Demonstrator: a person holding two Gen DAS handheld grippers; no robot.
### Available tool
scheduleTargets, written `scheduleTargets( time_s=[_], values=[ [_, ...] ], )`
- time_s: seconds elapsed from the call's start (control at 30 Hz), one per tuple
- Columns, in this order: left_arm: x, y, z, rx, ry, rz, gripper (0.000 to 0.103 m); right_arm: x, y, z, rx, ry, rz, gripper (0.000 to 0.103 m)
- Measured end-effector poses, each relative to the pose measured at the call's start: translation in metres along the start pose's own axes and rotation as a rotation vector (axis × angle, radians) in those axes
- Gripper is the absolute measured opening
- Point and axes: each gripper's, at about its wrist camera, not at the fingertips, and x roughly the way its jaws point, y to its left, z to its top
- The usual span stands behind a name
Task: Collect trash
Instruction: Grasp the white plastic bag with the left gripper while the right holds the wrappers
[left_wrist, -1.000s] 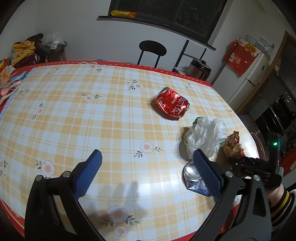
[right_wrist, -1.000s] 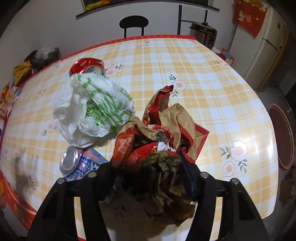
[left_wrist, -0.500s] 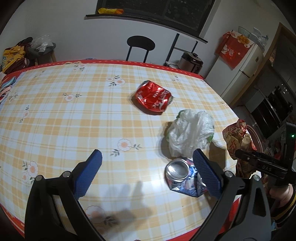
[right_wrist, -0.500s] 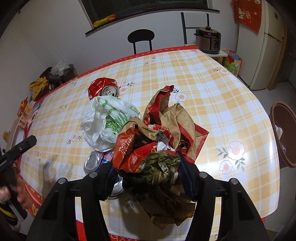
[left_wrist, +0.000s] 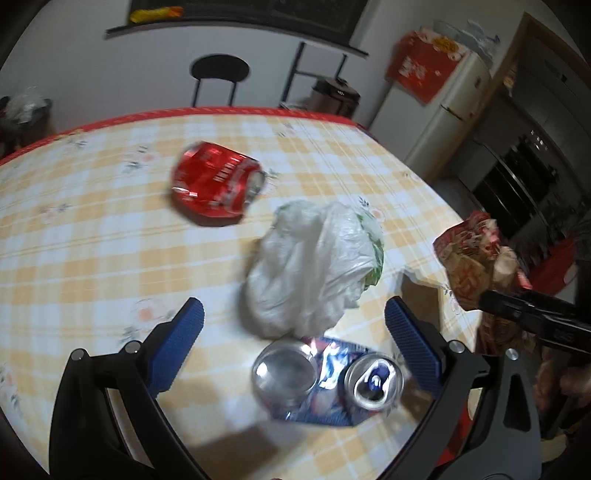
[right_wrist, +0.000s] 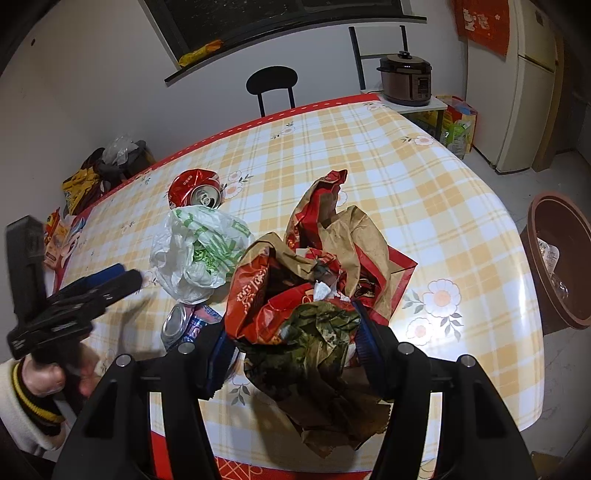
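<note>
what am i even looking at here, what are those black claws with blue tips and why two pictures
Those claws are hand-held grippers, one in each of a person's hands, each carrying a camera that looks along its fingers. The left gripper is open above a crushed blue can on the checked tablecloth. Also lying there: a white plastic bag and a crushed red can. The right gripper is shut on a wad of red and brown wrappers. A brown bin stands beside the table.
</note>
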Motion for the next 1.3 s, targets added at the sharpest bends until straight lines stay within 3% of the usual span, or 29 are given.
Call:
scheduleTargets(
  time_s=[0.23, 0.67, 0.97, 1.07, 1.2, 1.3],
  values=[
    [0.049, -0.006, 0.018, -0.046, 0.025, -0.027, 0.097, -0.009, -0.01, -0.004, 0.017, -0.004, -0.024, 0.059],
    [0.068, -0.001, 0.018, -0.097, 0.059, -0.055, 0.093, -0.014, -0.019, -0.005, 0.03, -0.009, -0.039, 0.059],
    [0.065, -0.002, 0.02, -0.101, 0.085, -0.071, 0.075, -0.018, -0.016, -0.004, 0.019, -0.019, -0.041, 0.059],
    [0.062, -0.005, 0.021, -0.085, 0.091, -0.062, 0.062, -0.022, -0.013, -0.002, 0.02, -0.029, -0.041, 0.059],
    [0.052, -0.003, 0.019, -0.096, 0.082, -0.056, 0.032, -0.026, -0.009, 0.0, 0.013, -0.041, -0.037, 0.059],
    [0.03, -0.001, 0.019, -0.112, 0.028, -0.074, 0.029, -0.03, -0.007, 0.002, 0.013, -0.058, -0.031, 0.059]
  ],
)
